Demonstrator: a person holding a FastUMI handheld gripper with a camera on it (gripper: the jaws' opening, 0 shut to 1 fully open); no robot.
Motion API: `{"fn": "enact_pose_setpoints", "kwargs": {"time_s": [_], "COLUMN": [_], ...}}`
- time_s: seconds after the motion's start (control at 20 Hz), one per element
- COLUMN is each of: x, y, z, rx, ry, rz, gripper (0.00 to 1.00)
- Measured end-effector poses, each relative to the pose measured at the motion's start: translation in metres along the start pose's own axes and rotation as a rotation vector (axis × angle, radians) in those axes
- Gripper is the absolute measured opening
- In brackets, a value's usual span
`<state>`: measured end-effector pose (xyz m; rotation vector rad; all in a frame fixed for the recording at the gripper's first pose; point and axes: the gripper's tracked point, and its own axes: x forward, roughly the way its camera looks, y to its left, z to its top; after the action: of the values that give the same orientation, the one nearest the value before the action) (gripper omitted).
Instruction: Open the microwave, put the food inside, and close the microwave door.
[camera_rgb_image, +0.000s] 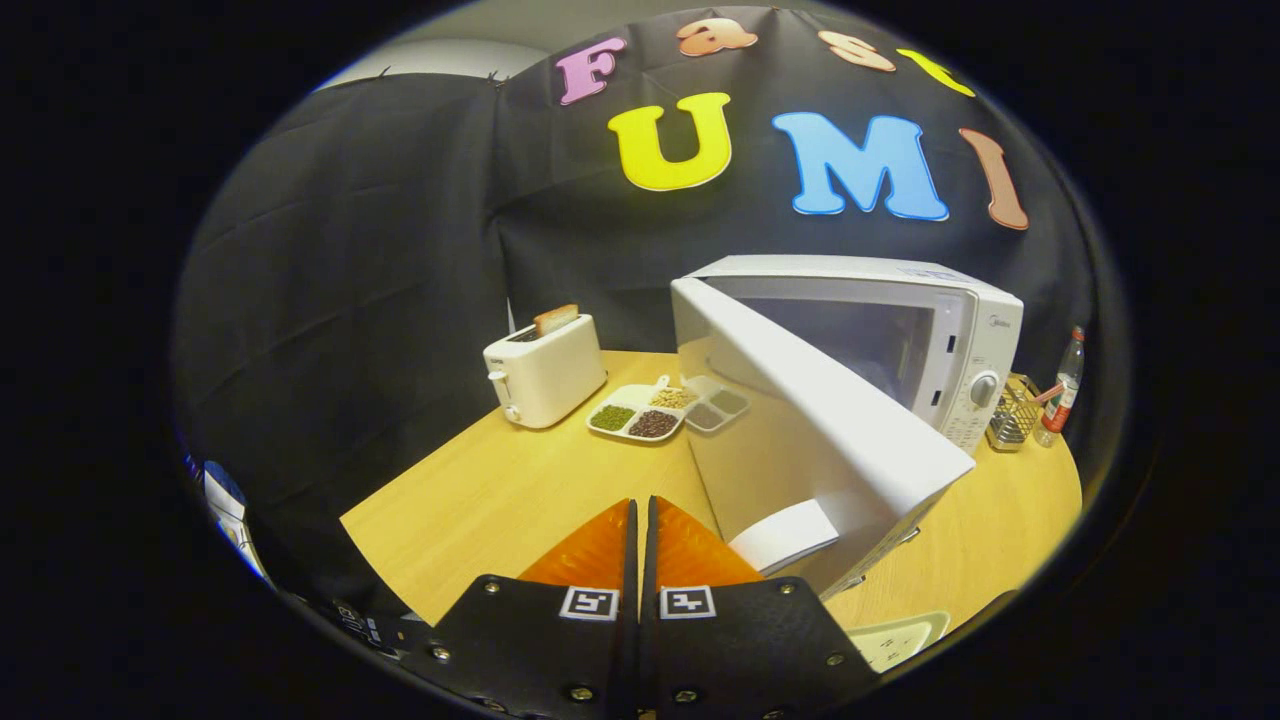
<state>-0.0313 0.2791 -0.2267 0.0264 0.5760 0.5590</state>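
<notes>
A white microwave (960, 340) stands on the wooden table (500, 490), ahead and to the right of my fingers. Its door (800, 420) is swung wide open toward me, with the handle end (785, 535) just right of my fingertips. The cavity (850, 335) looks empty from here. A white divided plate of food (640, 412), with green, dark and pale grains, lies on the table beyond my fingers, left of the door. My gripper (640, 505) has its orange fingers (590, 555) pressed together with nothing between them.
A white toaster (545, 370) with a slice of bread in it stands left of the plate. A wire basket (1012, 418) and a bottle (1062, 388) sit right of the microwave. A white object (900, 638) lies at the table's near edge.
</notes>
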Motion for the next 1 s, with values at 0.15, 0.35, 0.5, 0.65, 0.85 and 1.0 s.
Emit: {"fn": "enact_pose_setpoints", "kwargs": {"time_s": [0.15,0.35,0.5,0.65,0.85,1.0], "x": [0.002,0.005,0.008,0.013,0.025,0.027], "y": [-0.026,-0.062,-0.087,-0.113,-0.150,-0.173], "z": [0.005,0.013,0.018,0.023,0.034,0.041], "rx": [0.008,0.022,0.040,0.048,0.070,0.095], "ry": [-0.003,-0.012,-0.020,-0.022,-0.033,-0.044], "rz": [-0.034,-0.086,-0.122,-0.165,-0.222,-0.266], "gripper": [0.01,0.01,0.01,0.01,0.01,0.01]}}
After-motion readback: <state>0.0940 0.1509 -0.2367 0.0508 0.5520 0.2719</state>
